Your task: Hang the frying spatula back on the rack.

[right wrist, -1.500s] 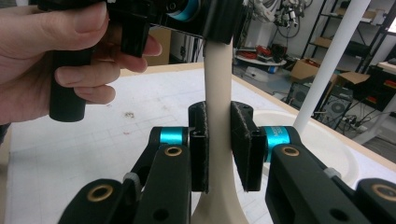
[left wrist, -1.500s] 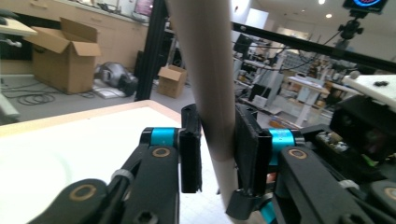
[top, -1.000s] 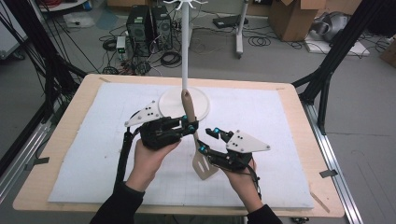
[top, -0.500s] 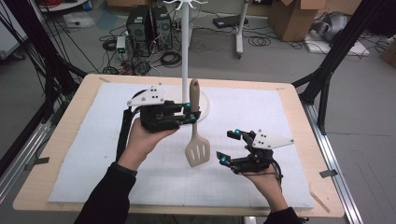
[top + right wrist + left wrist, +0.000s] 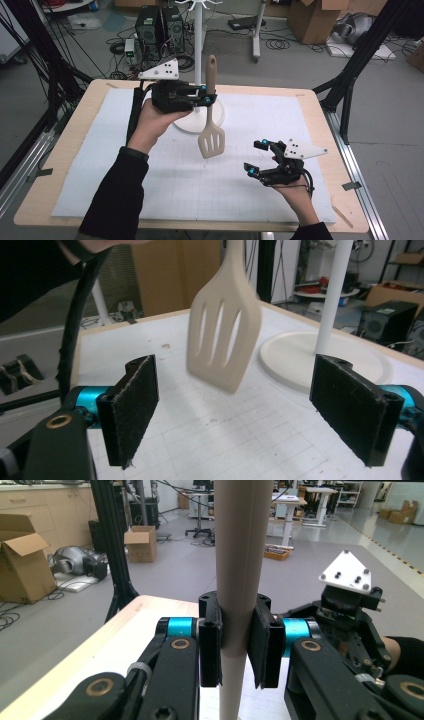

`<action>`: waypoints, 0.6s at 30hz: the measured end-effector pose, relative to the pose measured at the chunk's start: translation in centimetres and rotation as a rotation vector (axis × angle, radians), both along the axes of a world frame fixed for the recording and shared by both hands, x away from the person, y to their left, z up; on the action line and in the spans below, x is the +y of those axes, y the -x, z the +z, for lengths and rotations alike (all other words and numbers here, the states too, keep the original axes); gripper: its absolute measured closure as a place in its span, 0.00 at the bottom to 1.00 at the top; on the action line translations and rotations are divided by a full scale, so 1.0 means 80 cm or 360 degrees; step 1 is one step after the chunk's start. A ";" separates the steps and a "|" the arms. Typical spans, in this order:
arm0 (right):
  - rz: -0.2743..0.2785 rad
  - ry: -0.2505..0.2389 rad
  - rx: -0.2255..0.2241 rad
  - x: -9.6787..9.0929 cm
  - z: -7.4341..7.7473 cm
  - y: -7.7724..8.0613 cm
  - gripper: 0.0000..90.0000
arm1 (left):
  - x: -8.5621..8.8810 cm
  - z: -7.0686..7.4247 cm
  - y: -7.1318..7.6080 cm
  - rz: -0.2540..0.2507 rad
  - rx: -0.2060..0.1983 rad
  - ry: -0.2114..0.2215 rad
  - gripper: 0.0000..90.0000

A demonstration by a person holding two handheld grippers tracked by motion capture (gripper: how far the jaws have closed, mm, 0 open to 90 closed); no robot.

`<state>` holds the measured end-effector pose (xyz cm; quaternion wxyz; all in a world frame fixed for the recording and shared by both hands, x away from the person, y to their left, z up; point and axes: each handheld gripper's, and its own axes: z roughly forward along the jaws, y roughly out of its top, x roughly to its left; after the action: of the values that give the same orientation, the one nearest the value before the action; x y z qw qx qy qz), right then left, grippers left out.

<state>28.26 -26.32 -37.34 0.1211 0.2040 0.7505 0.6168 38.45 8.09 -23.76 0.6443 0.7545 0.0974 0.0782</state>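
A beige slotted spatula hangs upright in the air, blade down, above the white mat. My left gripper is shut on its handle, just in front of the white stand's pole. In the left gripper view both pads clamp the round handle. My right gripper sits low over the mat to the right, apart from the spatula. Its jaws have just been opening and stand wide with nothing between them. In the right gripper view the slotted blade hangs beyond the open right gripper.
The stand's round white base rests on the mat behind the spatula; the base lies ahead in the right gripper view. The wooden table edge frames the mat. Black frame legs and cardboard boxes stand on the floor around.
The left gripper has carried the spatula up and back toward the stand. The right gripper has let go of the blade, opened wide and drawn away to the right.
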 end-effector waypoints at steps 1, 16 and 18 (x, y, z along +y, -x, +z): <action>0.0000 0.0000 0.0000 0.000 0.000 0.000 0.20 | 0.000 0.002 -0.004 0.0005 -0.0013 -0.0004 0.85; 0.0041 0.0030 0.0016 0.000 -0.003 -0.002 0.16 | 0.003 0.039 -0.060 0.0110 -0.0004 -0.0057 0.85; 0.0038 0.0021 0.0009 -0.001 -0.003 -0.002 0.16 | 0.001 0.044 -0.067 0.0130 0.0020 -0.0051 0.85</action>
<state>28.38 -26.37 -37.55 0.1129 0.1959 0.7572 0.6127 43.82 8.17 -20.24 0.6277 0.7607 0.1307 0.1013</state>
